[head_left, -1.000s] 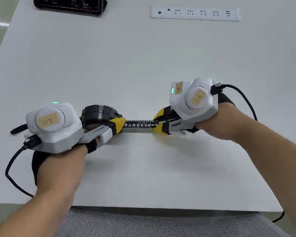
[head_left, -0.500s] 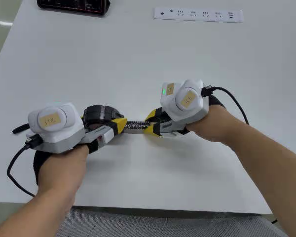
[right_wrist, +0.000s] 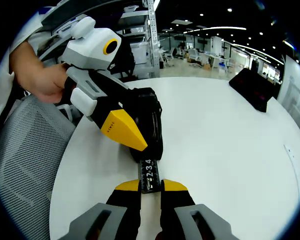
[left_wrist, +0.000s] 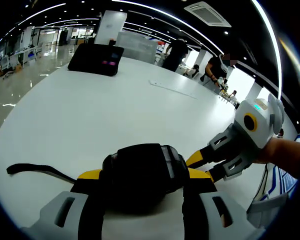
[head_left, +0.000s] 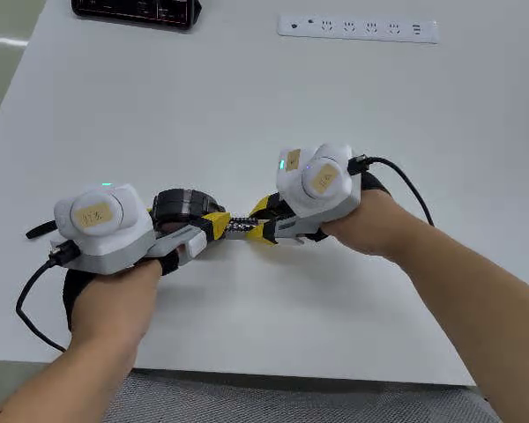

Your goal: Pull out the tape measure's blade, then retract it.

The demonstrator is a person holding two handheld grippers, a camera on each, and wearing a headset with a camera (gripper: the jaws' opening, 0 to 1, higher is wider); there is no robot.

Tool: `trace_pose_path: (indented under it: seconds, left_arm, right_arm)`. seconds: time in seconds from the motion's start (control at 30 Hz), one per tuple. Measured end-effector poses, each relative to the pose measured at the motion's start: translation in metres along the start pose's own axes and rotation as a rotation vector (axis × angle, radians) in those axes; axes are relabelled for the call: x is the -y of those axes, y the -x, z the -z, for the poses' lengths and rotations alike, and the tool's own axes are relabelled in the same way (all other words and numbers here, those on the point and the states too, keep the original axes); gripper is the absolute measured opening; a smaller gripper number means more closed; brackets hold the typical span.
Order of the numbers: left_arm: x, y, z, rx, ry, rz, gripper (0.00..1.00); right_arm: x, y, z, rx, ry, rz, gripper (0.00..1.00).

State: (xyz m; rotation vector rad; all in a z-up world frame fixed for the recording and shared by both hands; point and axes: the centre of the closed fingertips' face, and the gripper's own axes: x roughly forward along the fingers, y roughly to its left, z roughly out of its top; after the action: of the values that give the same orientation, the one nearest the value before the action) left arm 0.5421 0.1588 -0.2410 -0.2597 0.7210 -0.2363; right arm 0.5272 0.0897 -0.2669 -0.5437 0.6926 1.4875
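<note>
Left gripper (left_wrist: pixel 145 192) clamps the black tape measure (left_wrist: pixel 140 170) between its pads, the case sitting on the white table (head_left: pixel 247 115). My right gripper (right_wrist: pixel 151 189) pinches the blade (right_wrist: pixel 148 175) near its tip, jaws narrow (a short stretch of blade shows between case and fingertips).

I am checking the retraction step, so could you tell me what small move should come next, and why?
Probably ease the right hand-held gripper closer to the tape measure clamped in the left hand-held gripper: the pinched blade has been shortening, yet a short stretch remains out.
</note>
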Motion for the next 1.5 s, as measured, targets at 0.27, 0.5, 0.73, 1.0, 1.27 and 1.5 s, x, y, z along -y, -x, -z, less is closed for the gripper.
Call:
trace_pose_path:
  seconds: [0.27, 0.5, 0.73, 1.0, 1.27, 1.5]
  left_arm:
    - [0.0, 0.001, 0.0, 0.001, -0.001, 0.0, 0.59]
    - [0.0, 0.001, 0.0, 0.001, -0.001, 0.0, 0.59]
    - [0.0, 0.001, 0.0, 0.001, 0.0, 0.001, 0.59]
    - [0.0, 0.002, 0.0, 0.0, 0.0, 0.0, 0.59]
    - [0.0, 0.002, 0.0, 0.0, 0.003, -0.001, 0.59]
    - [0.0, 0.001, 0.0, -0.001, 0.007, -0.006, 0.6]
  right_arm:
    - [-0.001, -0.006, -0.007, 0.012, 0.001, 0.002, 0.11]
    - [-0.001, -0.011, -0.011, 0.019, 0.009, 0.0, 0.11]
    - [-0.001, -0.015, -0.016, 0.031, 0.009, -0.004, 0.11]
    - [-0.001, -0.018, -0.019, 0.041, 0.012, -0.002, 0.11]
    - [0.0, -0.018, -0.019, 0.044, 0.01, -0.005, 0.11]
    - [0.0, -0.018, -0.018, 0.042, 0.0, 0.003, 0.12]
